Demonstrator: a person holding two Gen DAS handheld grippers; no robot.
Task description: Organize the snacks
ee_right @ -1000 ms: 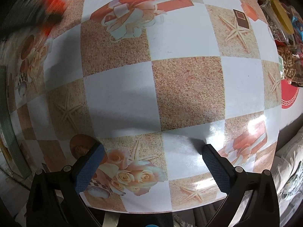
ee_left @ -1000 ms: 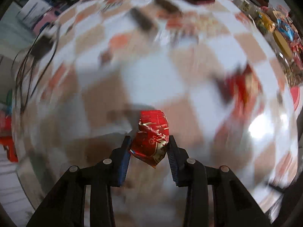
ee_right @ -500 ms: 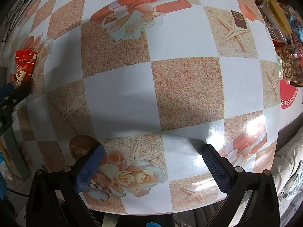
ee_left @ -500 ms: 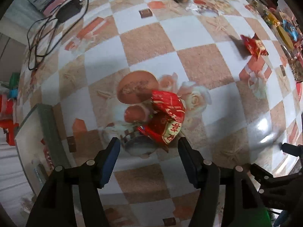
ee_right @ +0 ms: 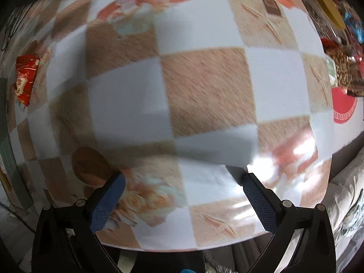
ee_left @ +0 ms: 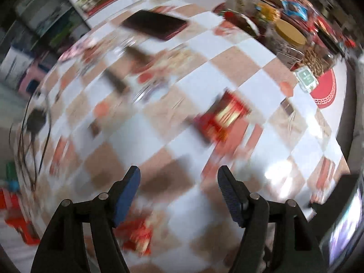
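Checkered in tan and white with printed roses and gift boxes, the counter (ee_right: 204,86) fills both views, and the left view is blurred by motion. We see the left gripper (ee_left: 178,182) with its jaws spread wide and nothing between them, hanging above the tiles. Just below its left finger lies one red snack packet (ee_left: 136,236); a second red snack packet (ee_left: 221,117) lies ahead, well apart from the first. Farther off we count one dark phone (ee_left: 155,25), and a crowded snack pile (ee_left: 293,29) lines the far right edge. Our right gripper (ee_right: 182,195) is likewise wide open and empty near the counter's front edge, with the first packet off at the far left.
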